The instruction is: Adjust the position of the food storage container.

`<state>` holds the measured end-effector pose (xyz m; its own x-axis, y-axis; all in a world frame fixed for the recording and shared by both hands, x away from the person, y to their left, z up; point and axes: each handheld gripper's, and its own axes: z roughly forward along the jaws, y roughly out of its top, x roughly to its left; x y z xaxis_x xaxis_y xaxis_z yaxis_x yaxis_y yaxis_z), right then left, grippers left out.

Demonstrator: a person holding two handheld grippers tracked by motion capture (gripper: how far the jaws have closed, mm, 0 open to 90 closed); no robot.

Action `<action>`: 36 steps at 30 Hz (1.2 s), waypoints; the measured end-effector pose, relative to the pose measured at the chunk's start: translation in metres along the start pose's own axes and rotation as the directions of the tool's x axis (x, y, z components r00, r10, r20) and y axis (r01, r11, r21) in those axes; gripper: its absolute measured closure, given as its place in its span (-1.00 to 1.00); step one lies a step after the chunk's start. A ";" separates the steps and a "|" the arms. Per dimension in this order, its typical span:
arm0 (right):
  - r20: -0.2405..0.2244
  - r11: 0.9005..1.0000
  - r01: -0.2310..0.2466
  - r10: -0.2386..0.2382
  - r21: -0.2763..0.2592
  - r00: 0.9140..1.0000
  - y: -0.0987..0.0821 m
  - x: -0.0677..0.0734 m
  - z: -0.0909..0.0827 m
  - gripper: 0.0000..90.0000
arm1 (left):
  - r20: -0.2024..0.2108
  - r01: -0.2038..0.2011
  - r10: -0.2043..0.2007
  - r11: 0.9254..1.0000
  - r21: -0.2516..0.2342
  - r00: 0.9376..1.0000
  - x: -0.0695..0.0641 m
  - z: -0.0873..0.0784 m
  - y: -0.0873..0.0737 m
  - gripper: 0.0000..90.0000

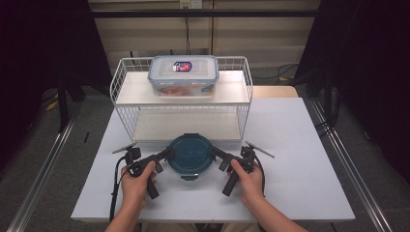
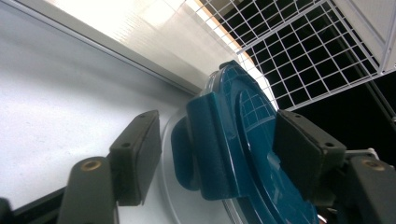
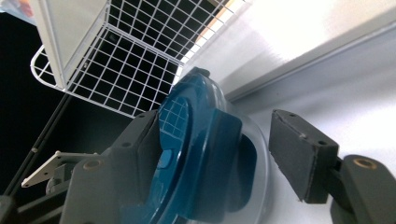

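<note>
We see a round container with a dark blue lid (image 1: pixel 190 153) sitting on the white table (image 1: pixel 300 164). It sits near the middle of the table, a bit toward the front edge, just in front of the white wire rack (image 1: pixel 126 92).

The left gripper (image 1: pixel 167 153) comes at the round container from its left side. In the left gripper view its two black jaws stand apart, with a blue lid clip (image 2: pixel 208 144) between them. One pad sits on top of the lid, and the other pad stays off the clip on the table side. So the left gripper is open around the clip and is not squeezing it.

The right gripper (image 1: pixel 214 152) comes at the round container from its right side. In the right gripper view another lid clip (image 3: pixel 219 158) sits between its jaws. One pad lies against the lid, and the other pad stays apart from the clip. So this gripper is open too.

On the top shelf of the rack stands a clear box with a lid (image 1: pixel 183 76), near the back edge of the table.
</note>
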<state>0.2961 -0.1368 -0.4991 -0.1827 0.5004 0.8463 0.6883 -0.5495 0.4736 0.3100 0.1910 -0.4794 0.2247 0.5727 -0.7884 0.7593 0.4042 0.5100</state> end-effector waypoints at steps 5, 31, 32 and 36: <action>0.004 1.000 -0.017 0.017 0.008 1.000 -0.001 -0.002 0.001 -0.20 | 0.007 0.016 -0.016 1.000 0.003 1.000 -0.001 0.003 -0.002 -0.16; -0.006 0.999 -0.034 0.035 0.023 0.999 -0.008 0.000 0.002 0.07 | -0.007 0.093 -0.093 0.996 -0.012 0.996 0.000 0.003 -0.006 0.02; -0.006 0.999 -0.036 0.036 0.022 0.999 -0.008 0.000 0.003 0.07 | -0.007 0.096 -0.096 0.995 -0.014 0.995 0.001 0.002 -0.006 0.03; -0.002 0.999 -0.043 0.043 0.004 0.999 -0.010 0.000 0.002 0.08 | 0.001 0.139 -0.139 0.990 -0.024 0.990 0.001 0.002 -0.007 0.06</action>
<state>0.2907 -0.1295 -0.5044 -0.1544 0.4754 0.8661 0.6982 -0.5677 0.4361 0.3066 0.1872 -0.4843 0.1179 0.5103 -0.8519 0.7681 0.4968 0.4039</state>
